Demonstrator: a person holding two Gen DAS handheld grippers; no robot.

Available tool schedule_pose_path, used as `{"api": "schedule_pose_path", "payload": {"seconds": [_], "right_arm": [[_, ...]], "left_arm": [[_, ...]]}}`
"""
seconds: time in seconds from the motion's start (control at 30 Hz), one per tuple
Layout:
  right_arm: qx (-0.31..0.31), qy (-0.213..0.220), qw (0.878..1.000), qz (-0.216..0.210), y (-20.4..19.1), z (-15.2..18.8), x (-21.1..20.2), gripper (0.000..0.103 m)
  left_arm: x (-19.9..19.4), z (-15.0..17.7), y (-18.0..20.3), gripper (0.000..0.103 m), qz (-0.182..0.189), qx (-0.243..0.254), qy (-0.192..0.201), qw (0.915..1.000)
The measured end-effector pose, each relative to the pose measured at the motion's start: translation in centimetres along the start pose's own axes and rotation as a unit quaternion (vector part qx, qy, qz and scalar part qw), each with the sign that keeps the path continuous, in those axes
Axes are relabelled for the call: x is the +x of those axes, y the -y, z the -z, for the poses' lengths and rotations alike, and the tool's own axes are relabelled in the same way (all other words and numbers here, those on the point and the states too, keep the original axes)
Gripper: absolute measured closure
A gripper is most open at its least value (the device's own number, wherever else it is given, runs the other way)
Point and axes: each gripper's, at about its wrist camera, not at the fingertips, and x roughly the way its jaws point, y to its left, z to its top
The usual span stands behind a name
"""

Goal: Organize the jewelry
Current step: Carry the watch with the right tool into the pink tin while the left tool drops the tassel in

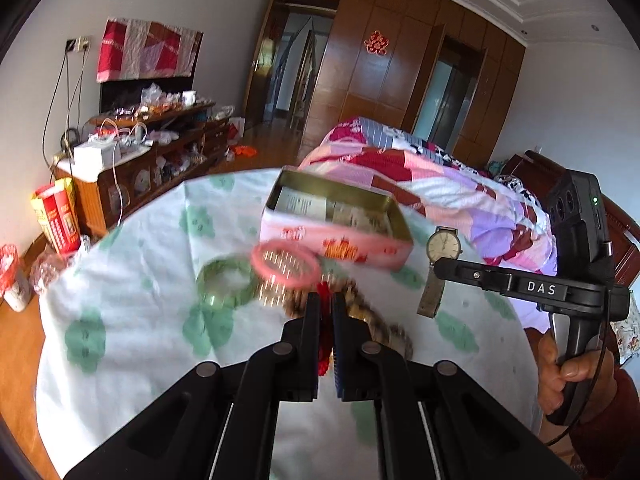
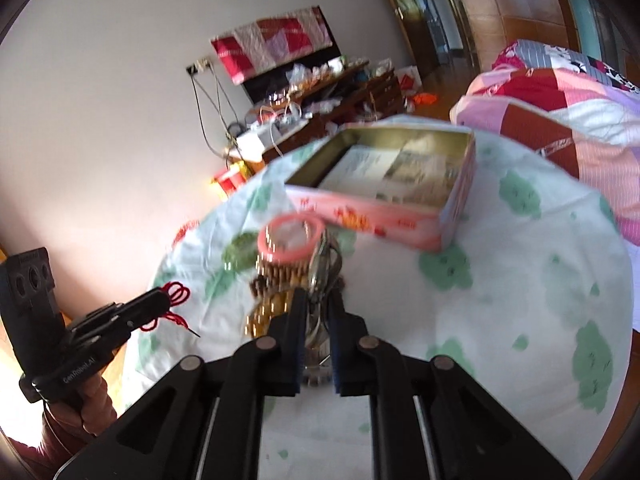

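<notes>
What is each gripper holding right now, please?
Left gripper: shut on the red knotted cord.
Right gripper: shut on the wristwatch, gripped by its metal strap.

Desk cloth point(image 1: 140, 248): white with green flower print. Tin box point(image 1: 332, 242): pink sides with red-orange markings, gold interior. Bangles: one pink point(image 1: 286, 266), one green point(image 1: 224, 284). Knotted cord point(image 2: 176, 304): red. Bed quilt point(image 1: 440, 184): pink, red and white patchwork.
</notes>
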Motion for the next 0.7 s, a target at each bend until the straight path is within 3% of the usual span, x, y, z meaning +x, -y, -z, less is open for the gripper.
{"api": "schedule_pose_path", "payload": {"seconds": [0.23, 0.4, 0.57, 0.7], "right_arm": [[0.016, 0.053, 0.998, -0.002, 1.5, -4.2, 0.0, 0.089], [0.056, 0.07, 0.996, 0.003, 4.2, -7.0, 2.3, 0.089], [0.079, 0.057, 0.995, 0.008, 6.1, -8.9, 5.9, 0.089], [0.088, 0.018, 0.996, -0.002, 7.2, -8.7, 9.0, 0.089]], "left_arm": [[2.6, -4.8, 0.7, 0.099, 0.02, -0.002, 0.037, 0.9991], [6.0, -7.5, 1.0, 0.099, 0.025, -0.006, 0.053, 0.9983], [11.0, -9.0, 1.5, 0.099, 0.019, -0.003, 0.049, 0.9986], [14.9, -8.7, 1.0, 0.099, 0.014, -0.01, 0.017, 0.9997]]}}
